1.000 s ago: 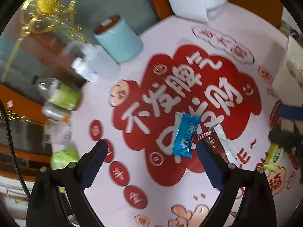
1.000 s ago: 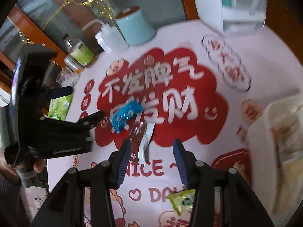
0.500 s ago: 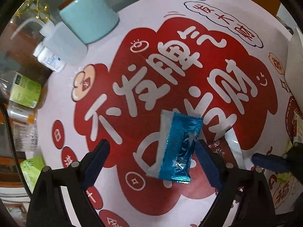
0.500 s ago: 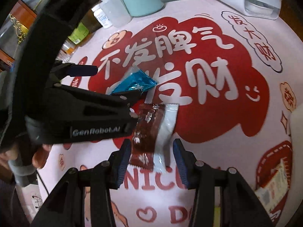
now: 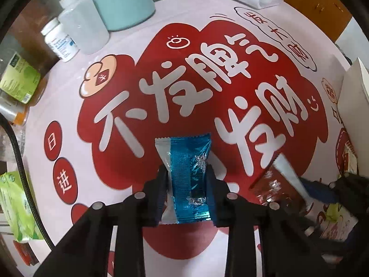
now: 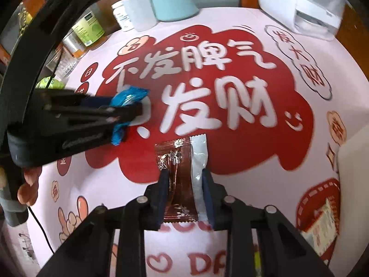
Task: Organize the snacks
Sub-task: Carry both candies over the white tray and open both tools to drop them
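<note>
Pinching the blue snack packet [image 5: 189, 180] in my left gripper [image 5: 186, 182], I am clamping my right gripper [image 6: 184, 189] on the brown snack packet [image 6: 177, 180], both near the red-printed tablecloth [image 6: 230, 46] centre.

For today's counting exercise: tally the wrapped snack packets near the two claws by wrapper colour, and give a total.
Blue: 1, the blue foil packet between the left claw fingers.
Brown with a white strip: 1, the brown packet between the right claw fingers.
Yellow-green: 1, the yellow-green packet behind the right claw, partly hidden.
Total: 3
</note>
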`<state>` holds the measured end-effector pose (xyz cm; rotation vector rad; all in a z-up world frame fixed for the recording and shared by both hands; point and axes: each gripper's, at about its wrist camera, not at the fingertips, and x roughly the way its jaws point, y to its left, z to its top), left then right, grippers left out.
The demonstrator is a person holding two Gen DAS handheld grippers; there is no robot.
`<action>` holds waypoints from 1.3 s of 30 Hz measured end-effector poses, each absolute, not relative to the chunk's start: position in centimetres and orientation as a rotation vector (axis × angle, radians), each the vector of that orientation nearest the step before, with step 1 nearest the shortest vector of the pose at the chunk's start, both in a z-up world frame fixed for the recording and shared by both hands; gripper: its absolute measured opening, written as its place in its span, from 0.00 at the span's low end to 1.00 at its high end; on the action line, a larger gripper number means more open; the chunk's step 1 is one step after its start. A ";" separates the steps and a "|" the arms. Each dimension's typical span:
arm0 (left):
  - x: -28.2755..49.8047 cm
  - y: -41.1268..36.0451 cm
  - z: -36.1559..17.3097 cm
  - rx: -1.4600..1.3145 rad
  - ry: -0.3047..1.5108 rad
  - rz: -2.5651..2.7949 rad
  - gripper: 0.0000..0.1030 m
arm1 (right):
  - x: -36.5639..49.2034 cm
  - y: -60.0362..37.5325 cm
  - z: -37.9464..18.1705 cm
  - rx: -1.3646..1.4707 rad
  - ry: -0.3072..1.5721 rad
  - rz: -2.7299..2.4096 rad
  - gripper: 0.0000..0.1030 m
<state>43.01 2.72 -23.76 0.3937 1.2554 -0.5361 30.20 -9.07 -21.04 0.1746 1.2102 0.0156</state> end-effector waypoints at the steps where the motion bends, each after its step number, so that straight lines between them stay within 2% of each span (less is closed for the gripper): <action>1: 42.5 3.0 -23.7 0.390 1.257 -0.526 0.27 | 29.7 -9.5 -20.6 0.189 1.200 0.018 0.26; 6: 38.8 3.3 -21.3 0.359 1.217 -0.514 0.26 | 27.6 -11.1 -17.2 0.231 1.110 0.033 0.26; 20: 25.4 -1.4 -8.7 0.330 1.064 -0.490 0.26 | 18.9 -14.9 -8.8 0.261 0.926 0.083 0.26; 39: 15.0 -14.2 -3.2 0.266 0.980 -0.492 0.26 | 9.2 -28.8 -5.0 0.240 0.872 -0.001 0.26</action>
